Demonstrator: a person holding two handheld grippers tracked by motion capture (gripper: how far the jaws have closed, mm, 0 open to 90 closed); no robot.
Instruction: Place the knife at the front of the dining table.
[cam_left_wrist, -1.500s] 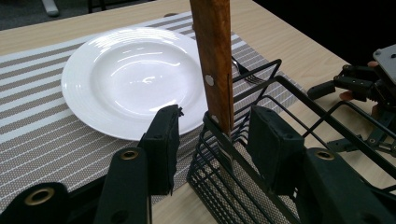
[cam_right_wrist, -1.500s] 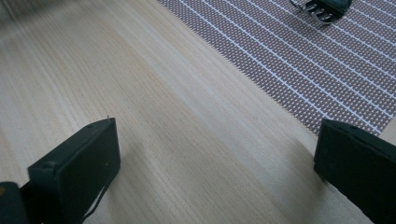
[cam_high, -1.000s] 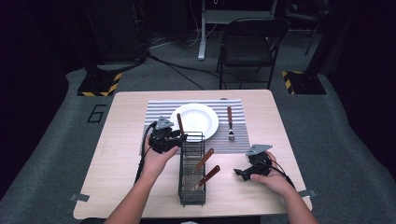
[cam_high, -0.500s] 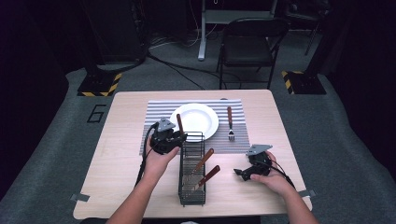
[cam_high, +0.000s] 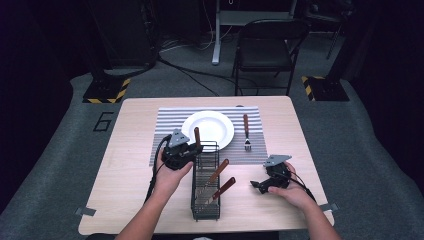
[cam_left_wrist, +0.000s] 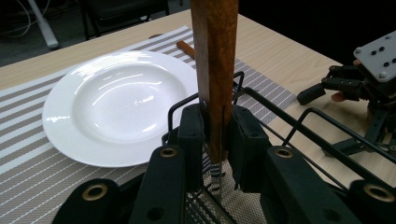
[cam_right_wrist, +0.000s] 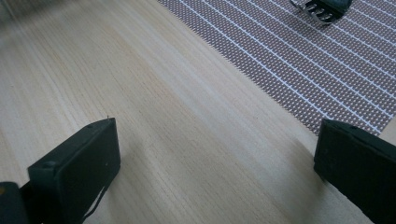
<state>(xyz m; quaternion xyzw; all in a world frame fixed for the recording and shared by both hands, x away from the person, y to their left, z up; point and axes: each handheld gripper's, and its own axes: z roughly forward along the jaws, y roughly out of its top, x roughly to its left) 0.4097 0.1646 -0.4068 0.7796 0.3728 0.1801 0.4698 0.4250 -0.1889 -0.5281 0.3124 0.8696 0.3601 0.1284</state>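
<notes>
Between left tool (cam_left_wrist: 215, 135) pads, wooden-handled utensil (cam_left_wrist: 215, 70).

One plate (cam_high: 207, 129); one fork (cam_high: 246, 133); one rack (cam_high: 205, 182); three wooden-handled utensils incl. one upright (cam_left_wrist: 215, 70); one placemat (cam_high: 165, 131).

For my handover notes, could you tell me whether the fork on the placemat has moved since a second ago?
No. The fork lies right of the plate as before.

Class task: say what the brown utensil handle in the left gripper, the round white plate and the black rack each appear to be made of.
Brown utensil handle: likely wood, matte, streaky grain. Round white plate: probably glazed ceramic, glossy highlights. Black rack: thin wire, seemingly coated metal, open grid.
</notes>
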